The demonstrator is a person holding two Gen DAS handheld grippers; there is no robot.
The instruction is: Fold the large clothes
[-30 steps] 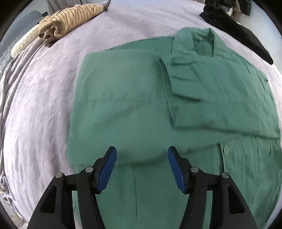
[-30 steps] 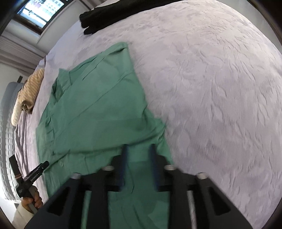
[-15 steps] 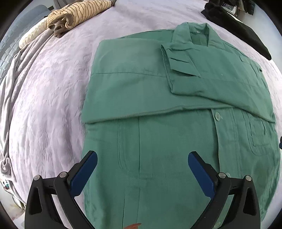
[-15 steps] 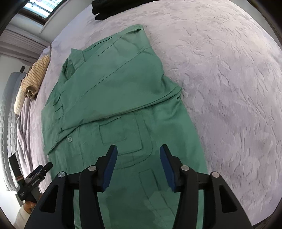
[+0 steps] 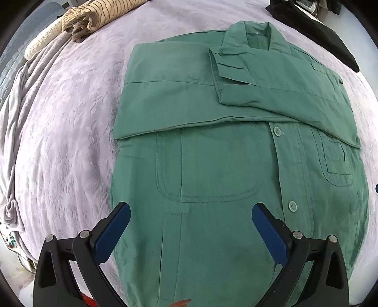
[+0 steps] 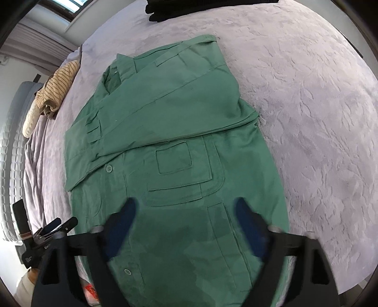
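From your left wrist camera, your left gripper (image 5: 190, 218) hangs with its blue pads spread wide, holding nothing, over the lower front of the green shirt (image 5: 226, 165). The shirt lies flat on the lilac bed cover (image 5: 66, 122), collar toward 12 o'clock, both sleeves folded across the chest. A rolled striped garment (image 5: 94, 13) sits at 11 o'clock, a black garment (image 5: 314, 30) at 1 o'clock, both well apart from the shirt.

From your right wrist camera, your right gripper (image 6: 186, 217) is likewise spread, blurred, pinching nothing, above the shirt's (image 6: 177, 141) hem half. The collar points toward 11 o'clock here. The left gripper (image 6: 55, 228) shows at 8 o'clock, beside the shirt's edge. The striped garment (image 6: 56, 89) lies at 10 o'clock, the black garment (image 6: 189, 7) at 12.
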